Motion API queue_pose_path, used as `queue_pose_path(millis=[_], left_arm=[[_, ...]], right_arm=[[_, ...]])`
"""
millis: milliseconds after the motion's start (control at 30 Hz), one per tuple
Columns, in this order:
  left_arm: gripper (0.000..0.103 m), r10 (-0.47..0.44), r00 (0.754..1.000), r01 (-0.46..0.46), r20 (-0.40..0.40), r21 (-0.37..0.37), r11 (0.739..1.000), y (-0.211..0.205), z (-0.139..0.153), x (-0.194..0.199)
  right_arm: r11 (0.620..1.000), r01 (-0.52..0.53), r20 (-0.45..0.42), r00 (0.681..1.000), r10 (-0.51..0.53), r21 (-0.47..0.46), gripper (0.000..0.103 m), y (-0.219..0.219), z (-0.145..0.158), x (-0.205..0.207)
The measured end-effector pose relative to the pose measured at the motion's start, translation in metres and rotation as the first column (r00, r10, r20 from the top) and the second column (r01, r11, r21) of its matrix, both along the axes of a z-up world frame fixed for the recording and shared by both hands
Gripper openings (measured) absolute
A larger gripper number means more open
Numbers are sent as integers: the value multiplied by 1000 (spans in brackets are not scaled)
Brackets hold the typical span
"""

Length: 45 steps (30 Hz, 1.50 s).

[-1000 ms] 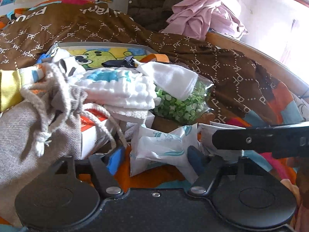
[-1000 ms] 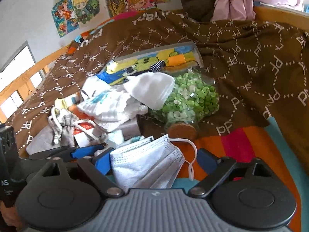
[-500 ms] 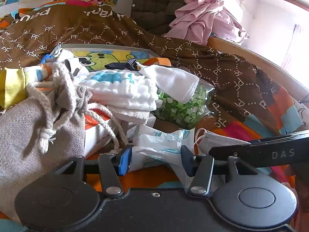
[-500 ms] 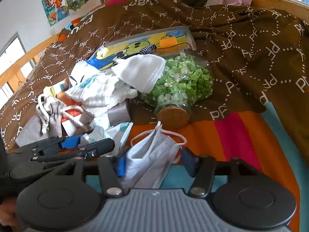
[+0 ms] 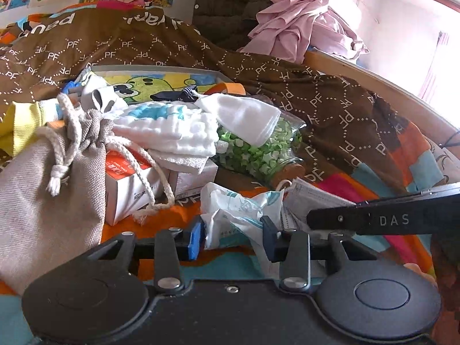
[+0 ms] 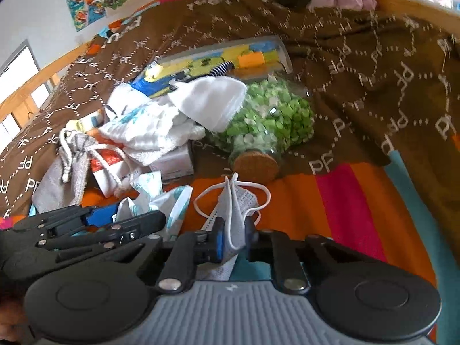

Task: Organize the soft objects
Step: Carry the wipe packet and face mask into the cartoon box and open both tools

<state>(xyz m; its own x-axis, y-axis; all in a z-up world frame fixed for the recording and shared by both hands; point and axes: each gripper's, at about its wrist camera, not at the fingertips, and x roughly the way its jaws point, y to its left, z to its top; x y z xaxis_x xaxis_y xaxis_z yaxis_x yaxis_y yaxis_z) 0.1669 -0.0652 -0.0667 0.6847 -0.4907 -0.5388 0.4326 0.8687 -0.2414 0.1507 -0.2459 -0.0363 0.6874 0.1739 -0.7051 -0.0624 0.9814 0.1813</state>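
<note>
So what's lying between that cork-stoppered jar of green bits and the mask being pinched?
Only bare orange bedspread, seen in the right wrist view: the white face mask in the right fingers sits just below the jar, its ear loop reaching toward the cork.

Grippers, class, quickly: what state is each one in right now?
Left gripper: closing around the crumpled white plastic wrapper; a firm grip cannot be told.
Right gripper: shut on the folded face mask.

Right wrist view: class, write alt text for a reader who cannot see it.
The right gripper pinches a folded white face mask over a striped bedsheet. Beyond lie a corked jar of green paper stars, white cloths and a grey drawstring bag; the left gripper enters from the left.
</note>
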Motion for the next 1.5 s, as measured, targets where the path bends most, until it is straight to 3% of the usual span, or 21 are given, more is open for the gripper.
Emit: queue_pose_path(millis=[167, 467, 767, 967, 1200, 1500], left_arm=[[37, 25, 1000, -25, 7, -27, 999, 5, 11, -11], [37, 84, 995, -78, 60, -98, 992, 12, 34, -33], [37, 183, 973, -161, 141, -158, 974, 19, 80, -15], [38, 285, 947, -250, 151, -213, 944, 28, 110, 27], [38, 336, 930, -307, 152, -185, 934, 32, 123, 108], [38, 366, 927, -350, 82, -165, 922, 31, 100, 213]], right_arm=[[999, -19, 83, 996, 22, -29, 11, 3, 13, -12], [1000, -13, 233, 973, 8, 19, 11, -6, 34, -28], [999, -48, 459, 887, 47, -11, 11, -1, 66, -36], [999, -52, 514, 857, 35, 17, 11, 0, 84, 7], [996, -78, 539, 841, 49, 31, 11, 8, 89, 79], [986, -78, 483, 876, -2, 145, 11, 0, 64, 189]])
